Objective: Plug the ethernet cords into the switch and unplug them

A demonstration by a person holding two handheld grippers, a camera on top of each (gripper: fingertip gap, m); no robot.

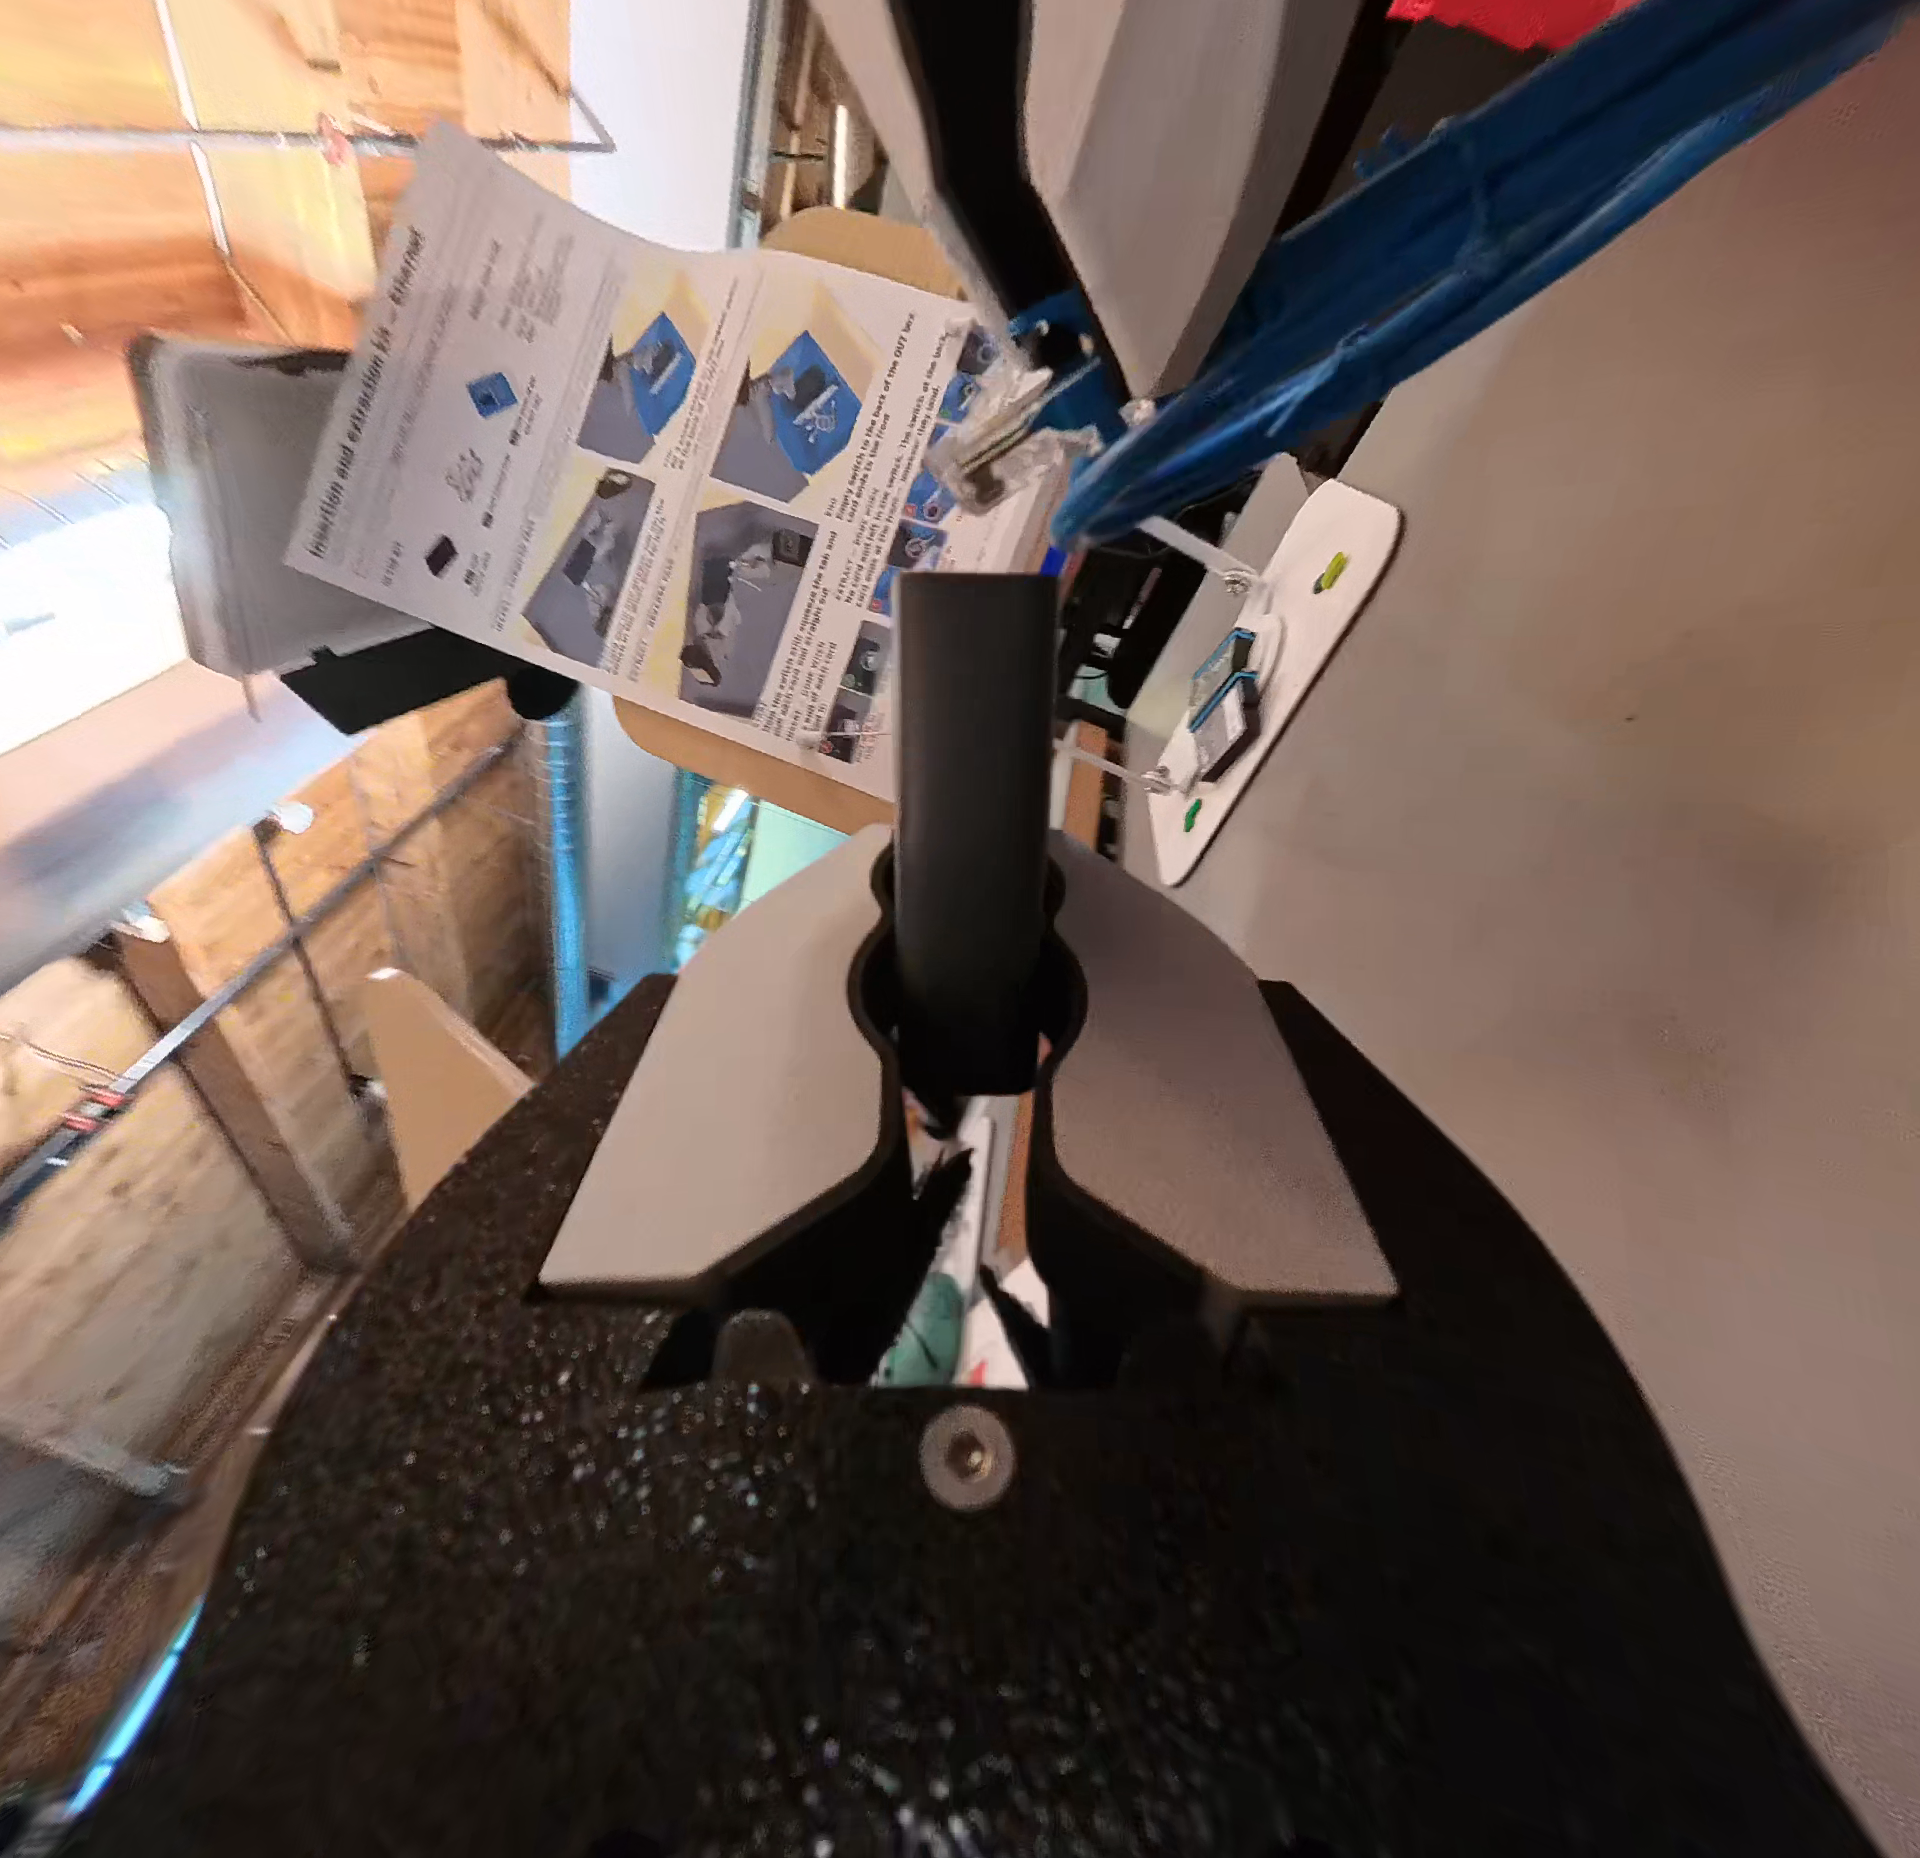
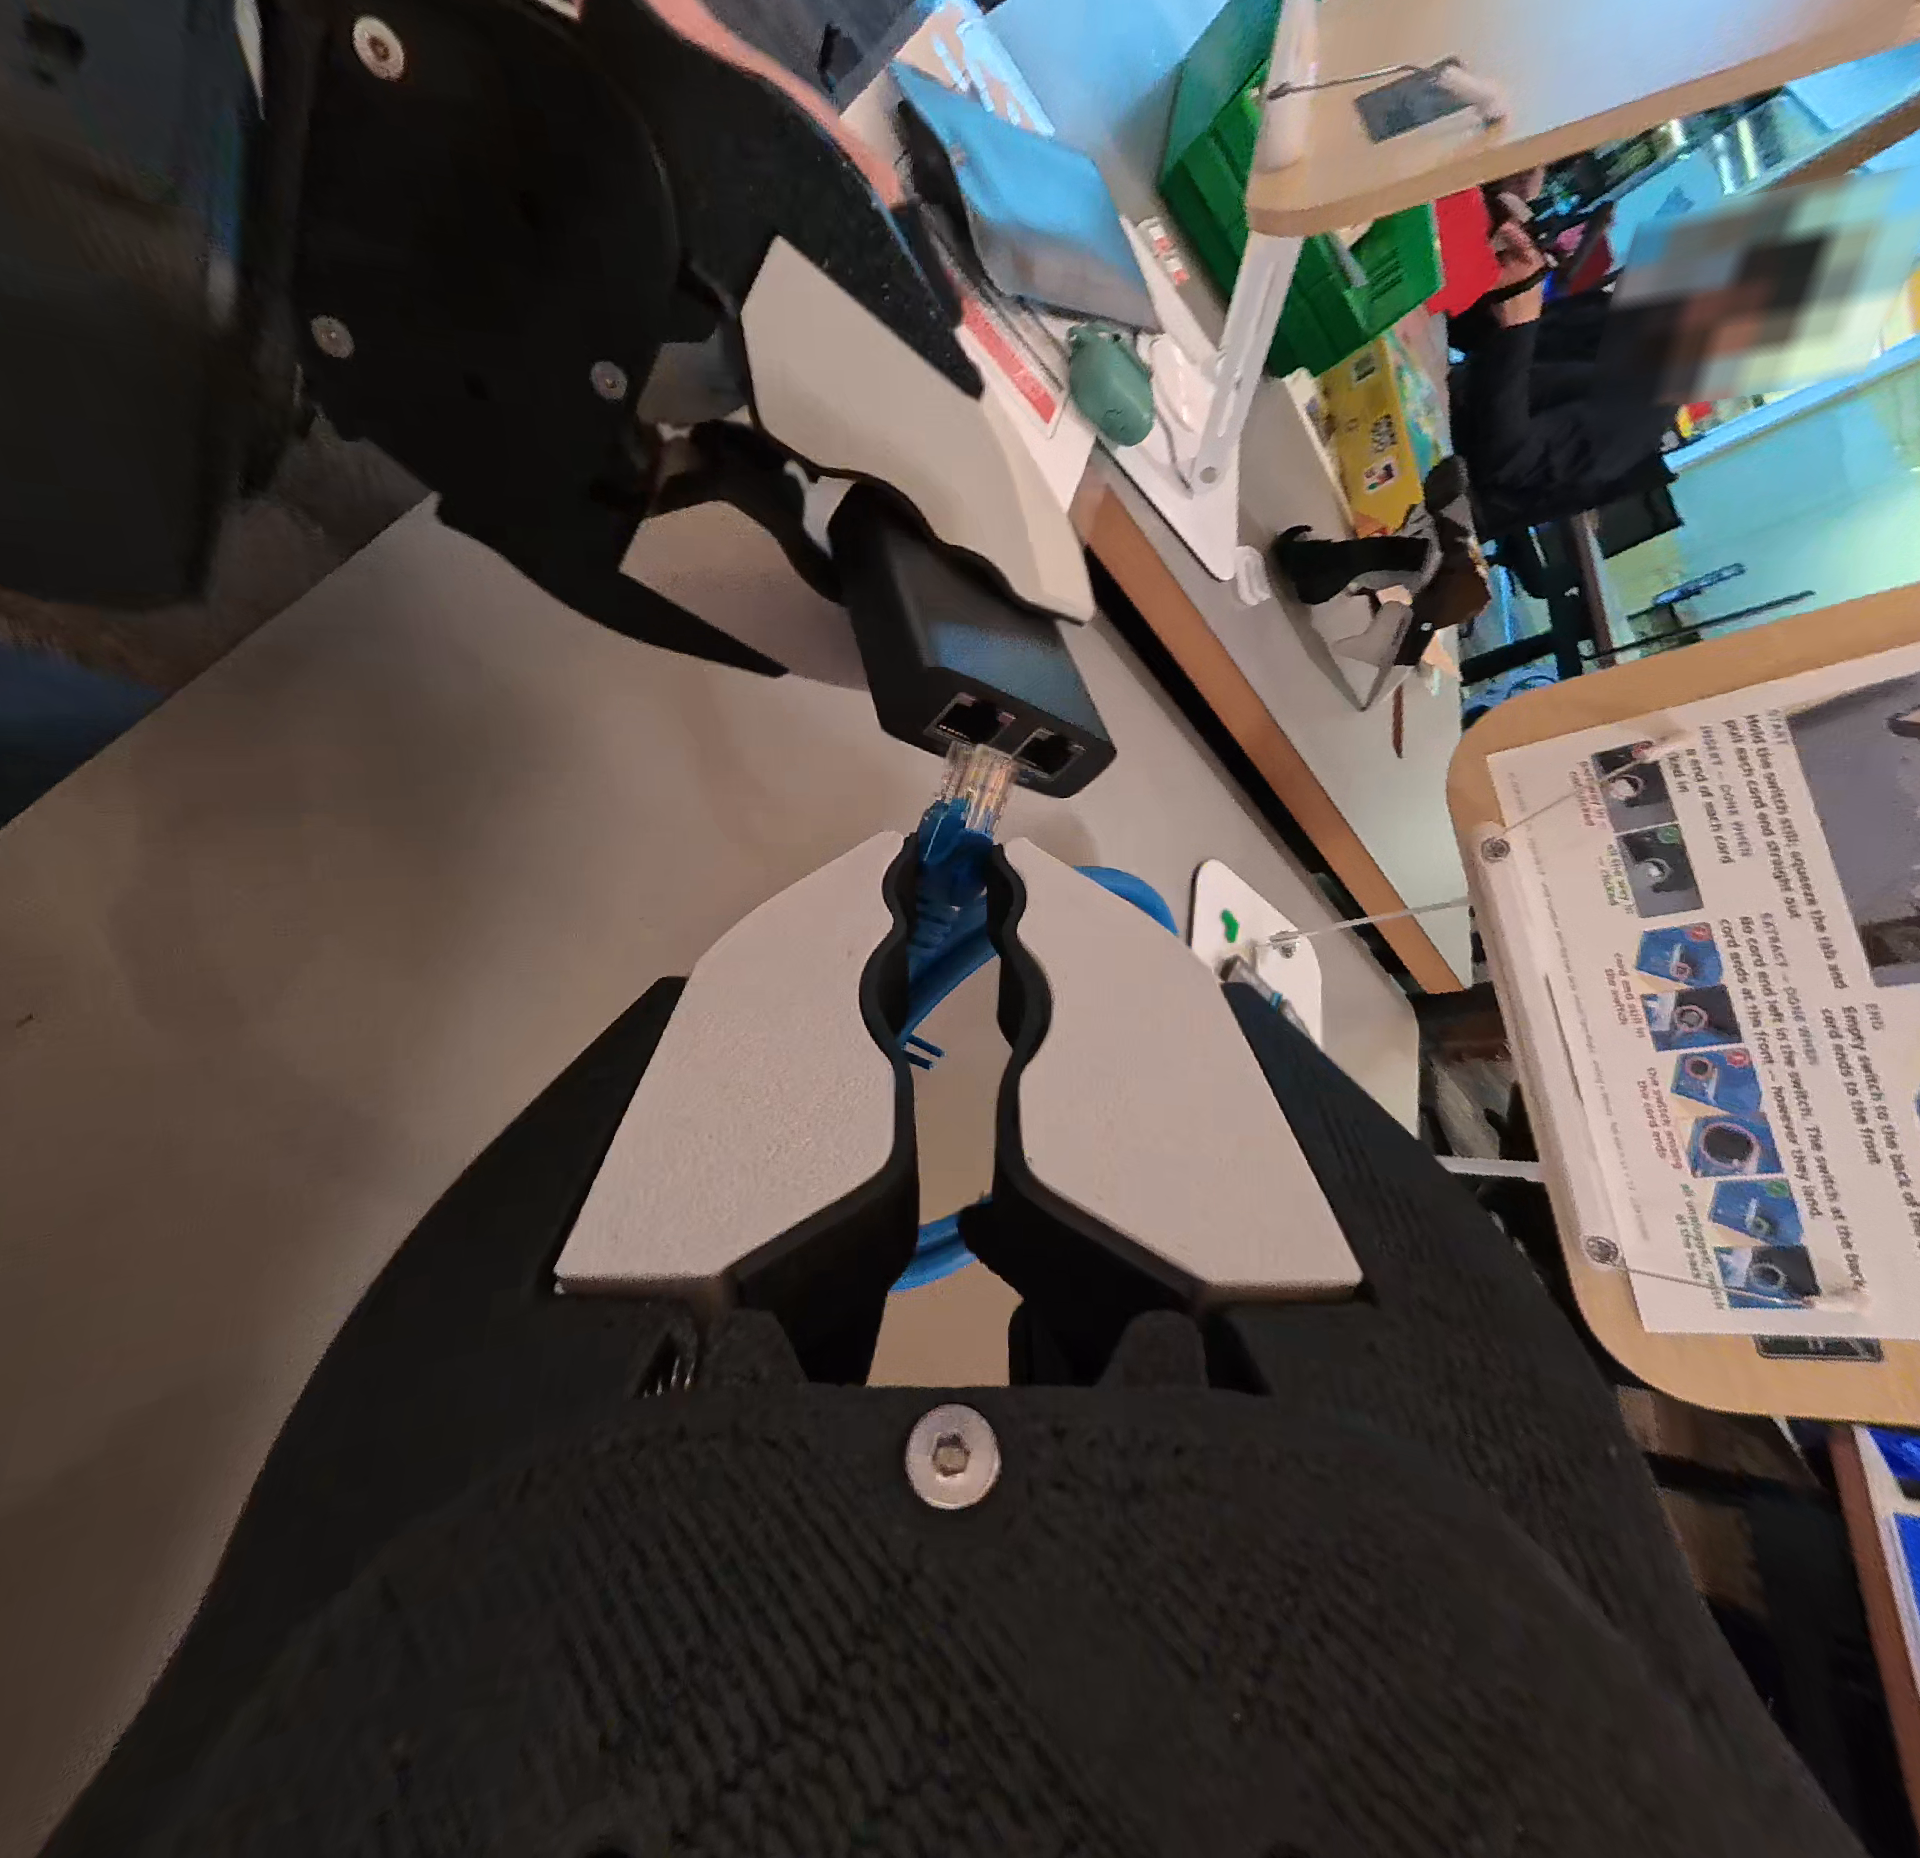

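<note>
Over the grey desk [image 2: 312,977], insertion: right gripper [image 2: 951,863] fingers clamp the blue cord [image 2: 940,904] (plug just short of the port), left gripper [image 1: 971,935] grips the switch [image 2: 966,665]; next, a straight push.

We get even, fairly bright indoor light in both views, no harsh glare. Left of the instruction sheet [image 1: 634,458] in the left wrist view, a blown-out window patch washes out detail, and that whole side smears with motion blur. Fisheye bending grows toward the edges around the sheet. Soft shadows lie on the grey table [image 2: 312,925]; the background behind it is soft.
</note>
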